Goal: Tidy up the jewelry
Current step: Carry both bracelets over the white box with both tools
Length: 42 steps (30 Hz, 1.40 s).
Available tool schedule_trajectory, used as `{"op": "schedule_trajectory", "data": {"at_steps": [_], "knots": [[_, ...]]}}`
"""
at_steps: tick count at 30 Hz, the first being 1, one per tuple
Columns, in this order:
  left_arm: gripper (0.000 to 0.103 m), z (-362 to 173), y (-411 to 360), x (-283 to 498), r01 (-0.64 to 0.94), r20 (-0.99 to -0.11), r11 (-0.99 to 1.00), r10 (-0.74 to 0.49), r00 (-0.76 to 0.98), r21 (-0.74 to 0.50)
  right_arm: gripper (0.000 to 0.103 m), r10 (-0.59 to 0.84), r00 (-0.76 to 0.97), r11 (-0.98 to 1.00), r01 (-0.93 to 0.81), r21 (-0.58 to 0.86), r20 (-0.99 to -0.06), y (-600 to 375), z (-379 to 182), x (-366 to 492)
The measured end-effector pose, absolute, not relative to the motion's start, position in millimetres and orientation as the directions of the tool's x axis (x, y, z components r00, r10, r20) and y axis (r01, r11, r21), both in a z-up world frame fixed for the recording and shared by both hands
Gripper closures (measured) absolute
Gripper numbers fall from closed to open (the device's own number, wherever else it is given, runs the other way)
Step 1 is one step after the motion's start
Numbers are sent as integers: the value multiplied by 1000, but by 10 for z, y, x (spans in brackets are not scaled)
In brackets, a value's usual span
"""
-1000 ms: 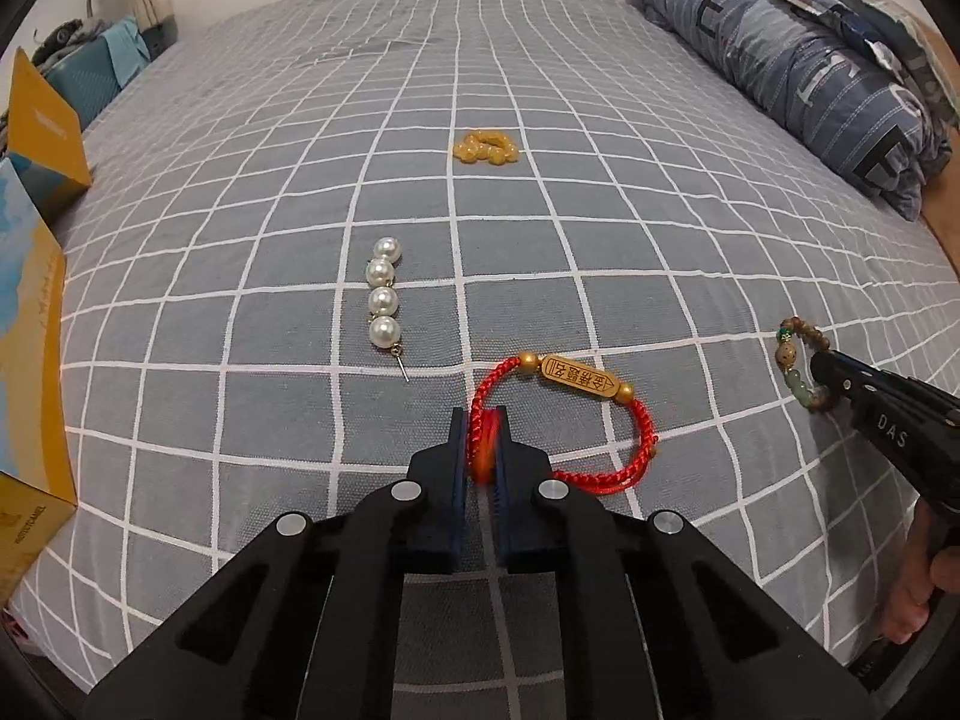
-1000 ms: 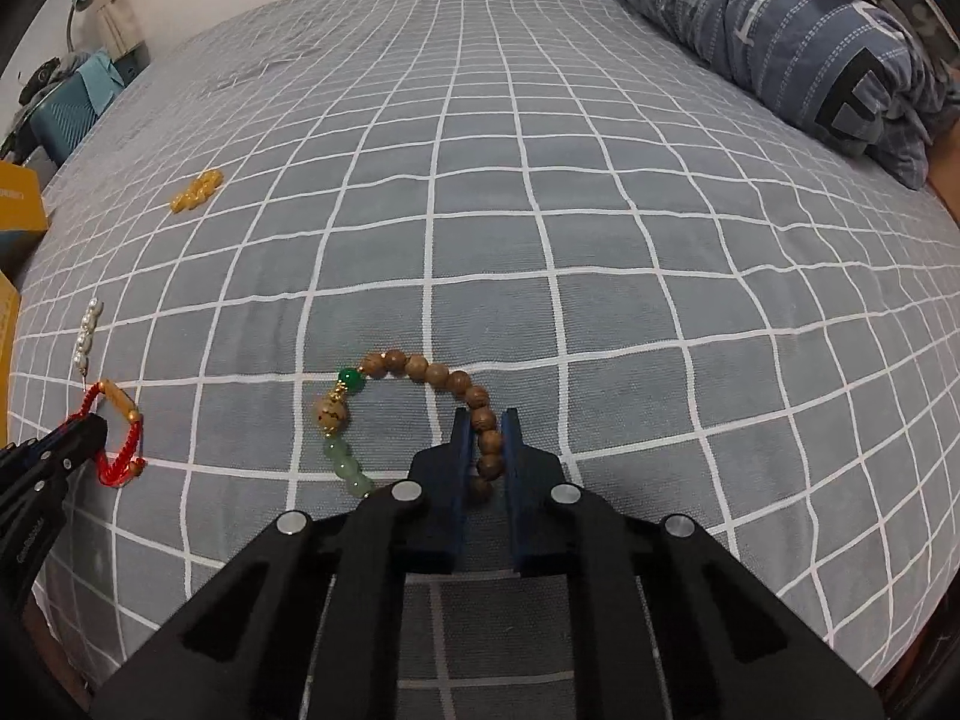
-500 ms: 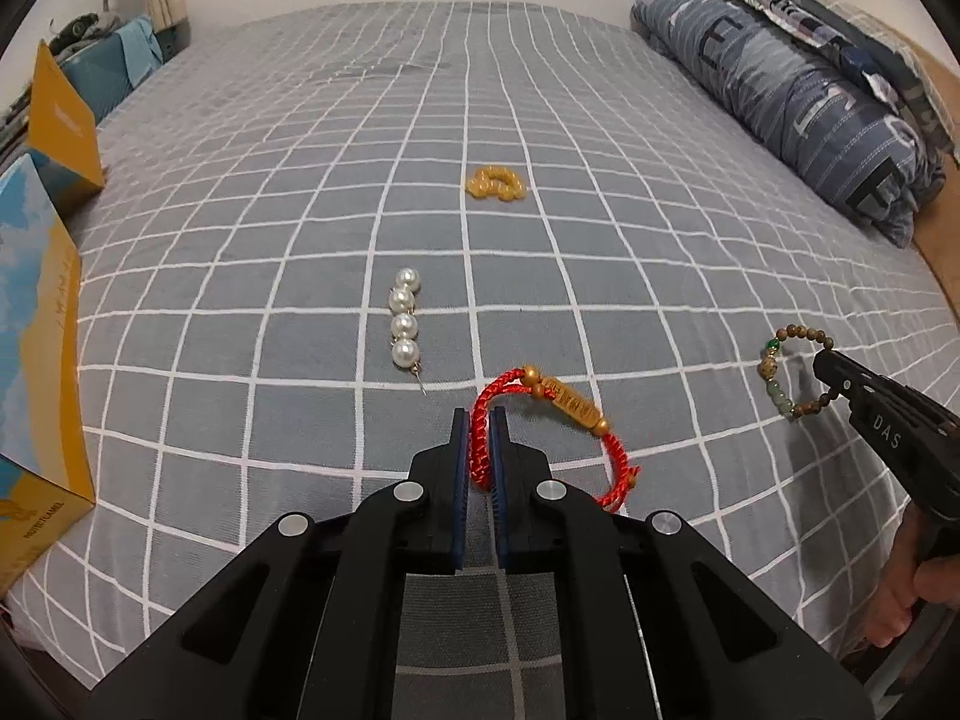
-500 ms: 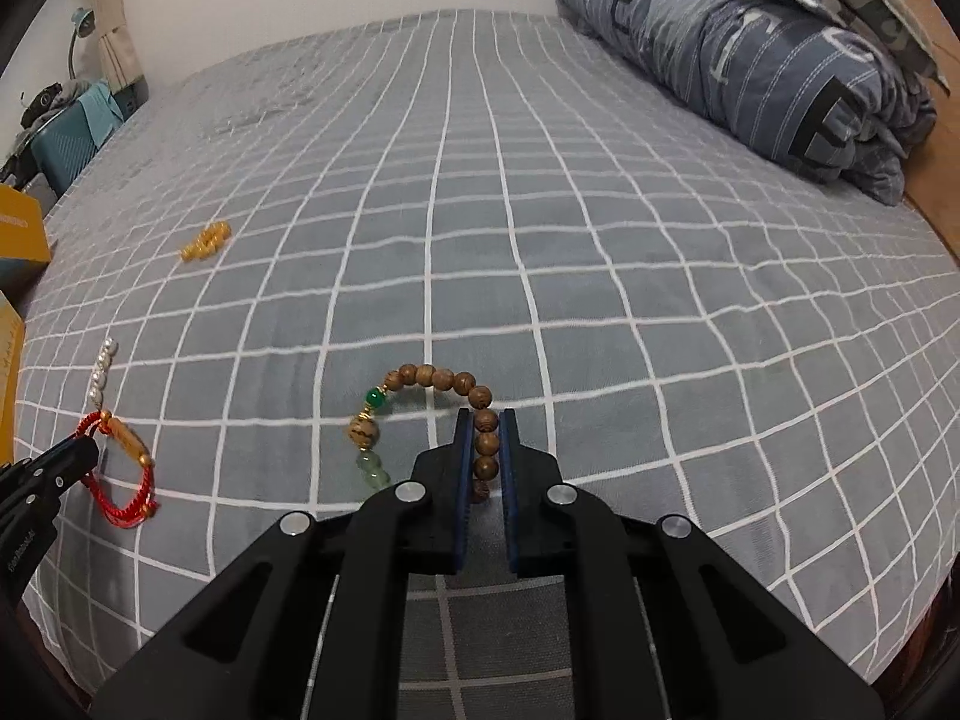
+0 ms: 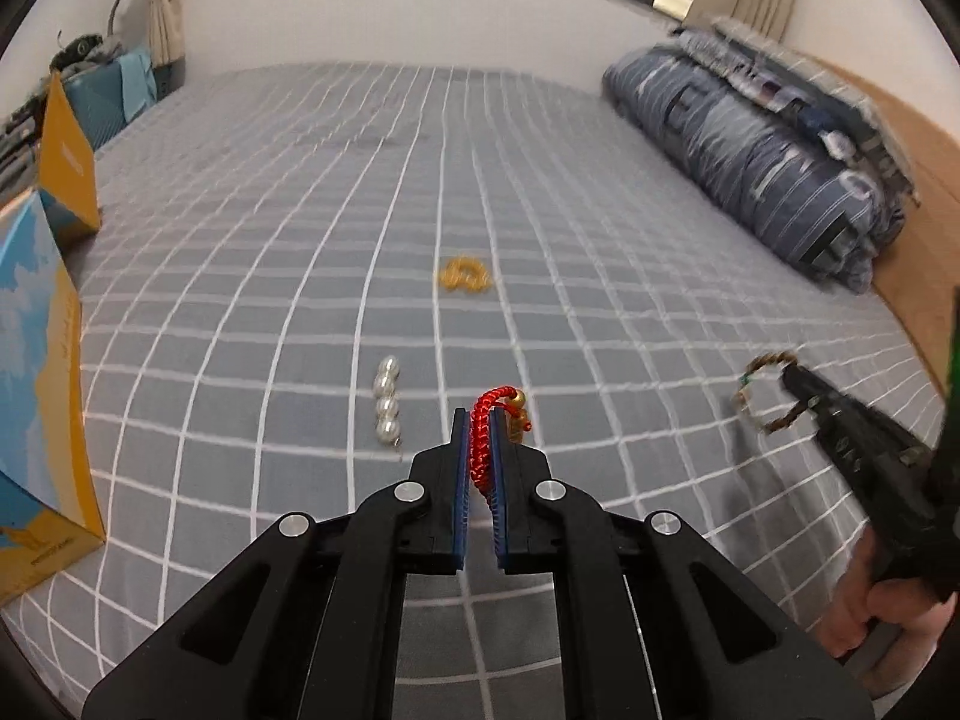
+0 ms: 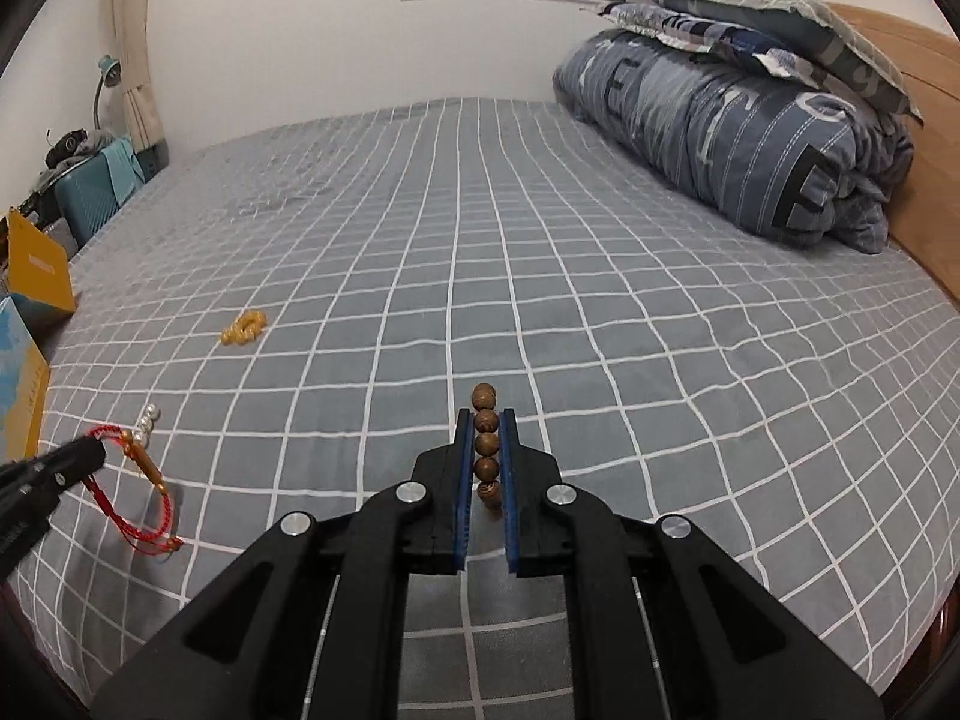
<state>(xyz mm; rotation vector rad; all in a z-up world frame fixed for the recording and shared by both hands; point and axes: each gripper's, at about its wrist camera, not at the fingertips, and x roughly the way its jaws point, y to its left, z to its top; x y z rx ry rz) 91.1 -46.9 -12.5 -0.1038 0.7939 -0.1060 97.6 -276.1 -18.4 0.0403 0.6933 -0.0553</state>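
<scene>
Both bracelets now lifted off the bed (image 6: 600, 300): left tongs (image 5: 480, 420) pinching red bracelet (image 5: 483, 438), right tongs (image 6: 485, 420) pinching wooden-bead bracelet (image 6: 486, 441).

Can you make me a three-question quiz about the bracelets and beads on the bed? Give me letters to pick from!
1. Where does the pearl string lie?
A. on the folded quilt
B. on the checked bed cover, left of the left gripper's tips
C. inside the yellow box

2. What colour is the cord bracelet in the left gripper?
A. red
B. green
C. white

3. What is the right gripper doing?
A. standing open with nothing in it
B. holding the pearl string
C. shut on the wooden bead bracelet

Answers:
1 B: the pearls rest on the bed cover beside the tips.
2 A: the braided cord is bright red.
3 C: brown beads sit pinched between its pads.
</scene>
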Motion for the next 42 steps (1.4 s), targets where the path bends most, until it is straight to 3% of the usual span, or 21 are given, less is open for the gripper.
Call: {"op": "schedule_trajectory", "data": {"at_steps": [5,24,42], "knots": [[98,-25,-481,871,53,-659,994,-106,745,-99,95,-44,777,998,63,7,-628,-2740,-166,968],[98,224,-158,904,-10,-657,999,-26,753,-52,95,-23,744,999,42,13,-667,-2529,65,1043],[98,859,903,602,-156,-611,987,103,785,-33,95,126,760,989,-144,25,-638,-1224,681,1154]]}}
